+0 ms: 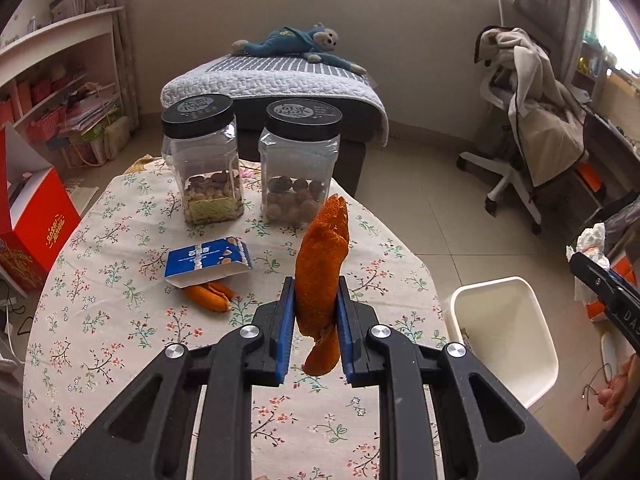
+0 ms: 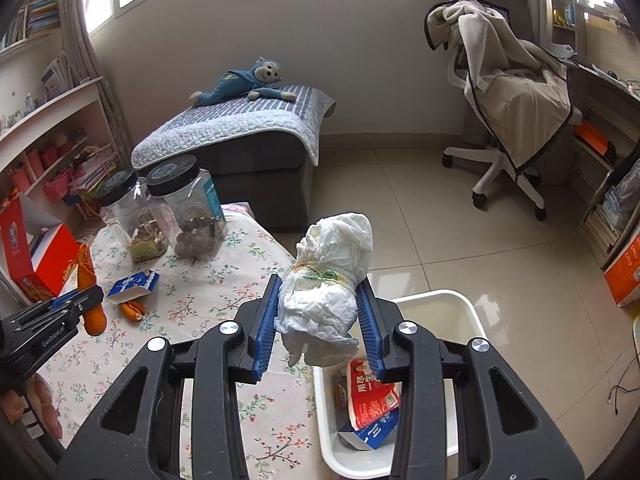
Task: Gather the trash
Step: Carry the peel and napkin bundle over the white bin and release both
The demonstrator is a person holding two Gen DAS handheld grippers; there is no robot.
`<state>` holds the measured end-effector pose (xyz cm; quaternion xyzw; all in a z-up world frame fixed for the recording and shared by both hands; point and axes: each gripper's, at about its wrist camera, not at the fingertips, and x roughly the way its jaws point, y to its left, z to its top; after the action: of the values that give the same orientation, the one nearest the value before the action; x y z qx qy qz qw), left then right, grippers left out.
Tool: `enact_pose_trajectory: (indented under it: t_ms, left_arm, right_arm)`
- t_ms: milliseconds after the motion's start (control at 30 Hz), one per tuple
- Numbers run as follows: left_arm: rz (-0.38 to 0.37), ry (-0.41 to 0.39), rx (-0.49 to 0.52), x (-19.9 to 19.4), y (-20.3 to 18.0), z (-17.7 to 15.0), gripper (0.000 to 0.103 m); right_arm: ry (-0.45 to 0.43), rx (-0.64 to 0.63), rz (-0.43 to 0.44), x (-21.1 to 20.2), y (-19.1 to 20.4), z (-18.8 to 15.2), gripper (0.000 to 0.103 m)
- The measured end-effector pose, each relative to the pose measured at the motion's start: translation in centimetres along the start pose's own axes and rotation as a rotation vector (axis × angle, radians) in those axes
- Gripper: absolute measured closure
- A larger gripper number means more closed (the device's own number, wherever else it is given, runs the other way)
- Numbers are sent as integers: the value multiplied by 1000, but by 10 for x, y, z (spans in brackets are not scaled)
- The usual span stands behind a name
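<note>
Spreading under everything: floral cotton cloth over a rounded surface [image 1: 100, 320], glossy beige floor tiles beyond. Pinching a curled, leathery orange peel strip [image 1: 320, 280] upright above the cloth: left hand-held gripper [image 1: 316, 300], blue ribbed pads pressing both sides. Squeezing a crumpled white tissue wad [image 2: 328, 280] over the table edge, beside a white plastic bin [image 2: 460, 304]: right hand-held gripper [image 2: 320, 308]. Showing only from the right wrist: red wrapper [image 2: 372, 396] lying inside the bin.
</note>
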<state>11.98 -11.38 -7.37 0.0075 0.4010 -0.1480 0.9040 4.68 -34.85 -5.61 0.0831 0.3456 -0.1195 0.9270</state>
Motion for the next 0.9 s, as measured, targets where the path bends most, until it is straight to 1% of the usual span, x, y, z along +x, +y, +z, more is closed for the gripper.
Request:
enact_pose_trajectory:
  t_ms: [100, 167, 233, 300, 367, 467, 533, 600, 700, 900]
  left_arm:
    - [-17, 7, 26, 2, -18, -3, 83]
    - [-37, 13, 36, 3, -29, -4, 84]
    - [-56, 19, 49, 4, -43, -5, 83]
    - [-71, 23, 65, 5, -58, -7, 83]
    - [-92, 27, 77, 6, -73, -9, 83]
    - [-126, 43, 80, 10, -95, -14, 83]
    - [-149, 63, 79, 15, -112, -18, 83]
    - [-173, 80, 88, 18, -129, -20, 83]
    - [-196, 95, 112, 22, -155, -23, 83]
    - [-255, 120, 145, 26, -200, -28, 83]
  right_arm:
    - [8, 33, -21, -2, -21, -4, 67]
    - [8, 57, -42, -5, -34, -6, 64]
    - [0, 90, -62, -11, -48, -7, 47]
    - [-12, 119, -78, -15, -61, -6, 44]
    - [-24, 155, -91, -21, -75, -6, 37]
    - [-38, 207, -105, -27, -94, -5, 31]
    - [-50, 238, -124, -32, -105, -6, 24]
    - [-58, 263, -139, -35, -116, -5, 22]
    - [-81, 303, -169, -43, -131, -5, 15]
    - [-112, 341, -239, -55, -155, -8, 9]
